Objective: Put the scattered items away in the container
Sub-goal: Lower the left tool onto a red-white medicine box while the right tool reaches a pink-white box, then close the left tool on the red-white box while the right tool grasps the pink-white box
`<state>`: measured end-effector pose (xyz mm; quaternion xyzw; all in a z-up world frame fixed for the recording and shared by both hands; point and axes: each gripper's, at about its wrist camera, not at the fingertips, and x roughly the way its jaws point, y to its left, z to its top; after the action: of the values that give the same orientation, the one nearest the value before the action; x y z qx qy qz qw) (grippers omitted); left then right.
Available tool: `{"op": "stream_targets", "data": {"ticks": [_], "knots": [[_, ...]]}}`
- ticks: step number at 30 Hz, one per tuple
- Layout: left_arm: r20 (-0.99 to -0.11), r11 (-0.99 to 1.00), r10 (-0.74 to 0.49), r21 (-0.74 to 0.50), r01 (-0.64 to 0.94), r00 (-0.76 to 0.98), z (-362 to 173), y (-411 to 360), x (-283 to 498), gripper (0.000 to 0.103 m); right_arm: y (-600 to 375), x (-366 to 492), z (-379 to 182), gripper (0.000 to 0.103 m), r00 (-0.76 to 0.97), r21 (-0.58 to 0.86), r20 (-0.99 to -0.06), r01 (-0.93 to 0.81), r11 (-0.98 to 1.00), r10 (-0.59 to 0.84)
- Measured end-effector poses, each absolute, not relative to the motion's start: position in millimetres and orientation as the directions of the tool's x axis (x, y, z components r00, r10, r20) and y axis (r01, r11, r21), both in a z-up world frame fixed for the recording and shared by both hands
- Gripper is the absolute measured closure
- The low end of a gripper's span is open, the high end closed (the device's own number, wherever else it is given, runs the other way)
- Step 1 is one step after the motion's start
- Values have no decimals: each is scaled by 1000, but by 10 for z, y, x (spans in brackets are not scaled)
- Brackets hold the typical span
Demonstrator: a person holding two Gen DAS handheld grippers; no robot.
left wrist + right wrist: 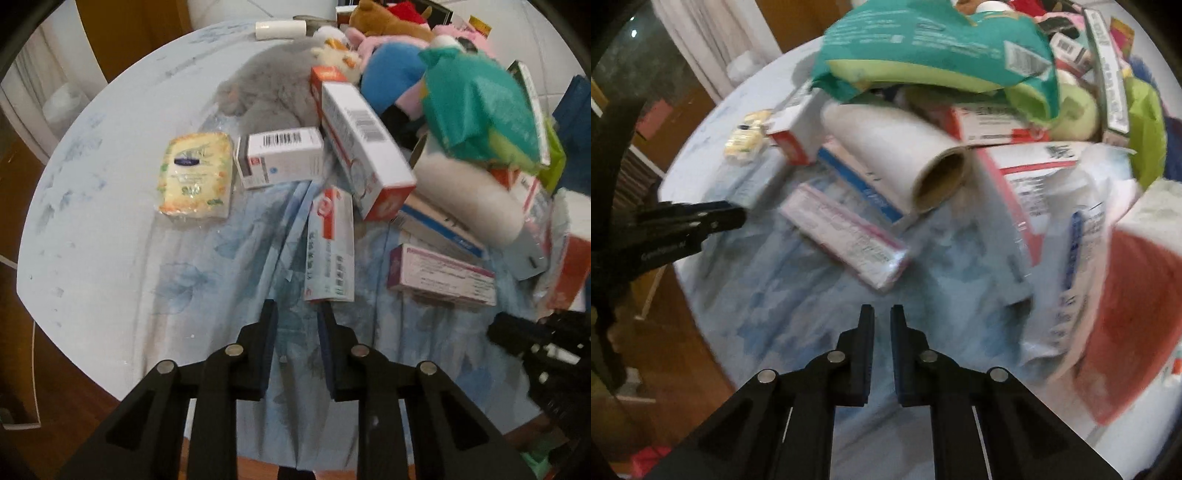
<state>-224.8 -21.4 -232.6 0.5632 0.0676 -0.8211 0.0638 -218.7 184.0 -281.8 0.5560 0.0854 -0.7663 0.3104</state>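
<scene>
- The left tool sits at the bottom centre of its own view, its two fingers apart with nothing between them, hovering over the blue-patterned cloth that covers the round counter.
- Just beyond its tips lies a red-and-white box, lengthwise up the frame; to the right of that, a pink-edged box lies flat on the cloth.
- Higher up, a long white box with a red end leans across a smaller barcode box; left of these, apart from the pile, lies a yellowish wrapped pack.
- At the upper right of the frame a heap of things is crowded together: a white paper roll, a teal and lime packet, a grey plush and other soft toys. Whether a container lies under that heap cannot be told.
- The right tool is at the bottom centre of its view, fingers drawn close with only a narrow slit between them, gripping nothing, above bare cloth.
- Ahead of it lies the pink-edged box, and beyond that the paper roll rests tilted on other boxes with its open cardboard core towards the camera.
- The teal packet tops the pile at the upper centre; a red-and-white bag fills the right edge.
- The left tool shows at the left edge of this view.
</scene>
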Motion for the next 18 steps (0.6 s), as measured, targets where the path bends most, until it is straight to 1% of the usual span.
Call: {"op": "stream_targets", "data": {"ticks": [1, 2, 3, 4, 5, 7, 8, 9, 10, 11, 12, 13, 14, 15, 18], "knots": [[-929, -982, -31, -40, 183, -370, -2279, -219, -2257, 63, 1851, -2175, -2772, 82, -209, 214, -896, 570, -793, -392], [-922, -981, -45, -32, 191, -383, -2284, -180, -2295, 42, 1861, -2168, -2729, 58, -228, 214, -886, 570, -793, -403], [-916, -980, -58, -24, 199, -397, -2289, -142, -2332, 26, 1861, -2192, -2704, 31, -240, 216, -880, 568, -794, -411], [-910, -979, -70, -17, 205, -409, -2298, -105, -2368, 25, 1861, -2215, -2679, 21, -252, 218, -873, 565, -796, -418], [-907, -980, -70, -16, 200, -414, -2337, -63, -2392, 25, 1856, -2240, -2658, 18, -263, 218, -867, 564, -797, -423], [-909, -986, -63, -6, 166, -412, -2415, 232, -2337, 25, 1790, -2301, -2672, 18, -269, 201, -871, 568, -798, -411], [-910, -989, -61, -1, 148, -410, -2455, 376, -2304, 25, 1761, -2322, -2684, 26, -267, 199, -872, 572, -796, -410], [-910, -991, -64, 10, 133, -409, -2509, 479, -2243, 28, 1726, -2341, -2700, 38, -264, 197, -873, 576, -793, -409], [-906, -992, -68, 16, 126, -418, -2622, 406, -2293, 29, 1663, -2350, -2735, 44, -256, 201, -875, 579, -790, -411], [-903, -993, -71, 22, 120, -424, -2721, 341, -2335, 37, 1601, -2360, -2769, 46, -247, 204, -878, 582, -787, -411], [-910, -993, -71, 24, 118, -408, -2705, 348, -2300, 56, 1542, -2373, -2793, 49, -235, 203, -884, 586, -785, -405], [-922, -994, -60, 19, 112, -382, -2754, 344, -2293, 65, 1487, -2379, -2815, 54, -224, 202, -890, 590, -782, -398], [-932, -994, -52, 16, 104, -359, -2800, 340, -2282, 71, 1456, -2343, -2831, 61, -217, 195, -894, 600, -776, -392], [-926, -995, -60, 28, 92, -374, -2808, 346, -2236, 72, 1425, -2307, -2847, 65, -210, 188, -898, 610, -770, -386], [-924, -997, -53, 28, 72, -379, -2844, 342, -2131, 73, 1413, -2204, -2841, 68, -189, 190, -906, 619, -762, -379]]}}
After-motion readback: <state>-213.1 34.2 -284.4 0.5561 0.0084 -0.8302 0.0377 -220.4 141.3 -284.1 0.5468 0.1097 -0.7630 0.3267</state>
